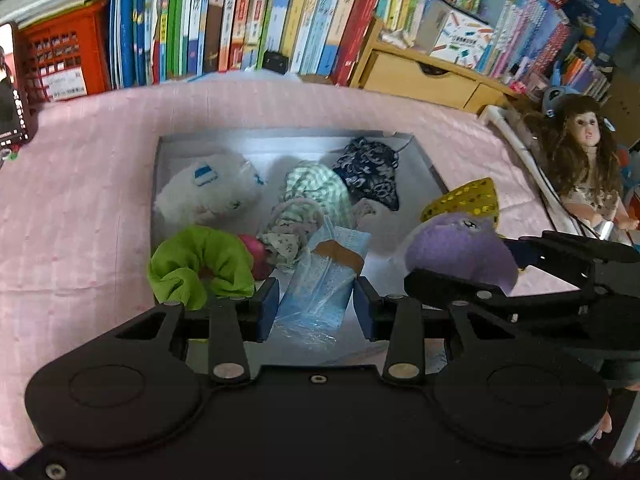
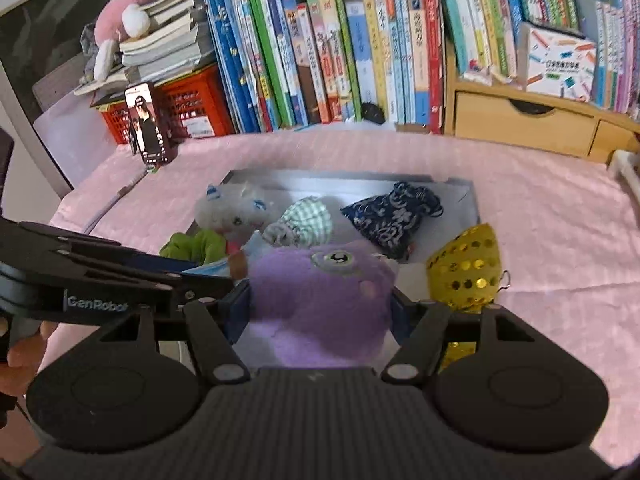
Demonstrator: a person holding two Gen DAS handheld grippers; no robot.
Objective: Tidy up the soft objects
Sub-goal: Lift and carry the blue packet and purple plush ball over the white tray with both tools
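Purple plush toy [image 2: 320, 296] sits clamped in the right gripper [image 2: 320, 312] above the box [image 1: 280, 144]; the left gripper [image 1: 316, 304] holds a blue plastic packet [image 1: 316, 288]. Most soft things are already inside, these two remaining.

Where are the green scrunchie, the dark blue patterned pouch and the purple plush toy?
green scrunchie [image 1: 200, 264]: left wrist view, on its ruffled fabric.
dark blue patterned pouch [image 2: 394, 220]: right wrist view, middle of its body.
purple plush toy [image 2: 320, 300]: right wrist view, on its body.

Matte black grippers [image 1: 316, 312], blue-padded fingers [image 1: 267, 310], silver screws, "GenRobot" lettering
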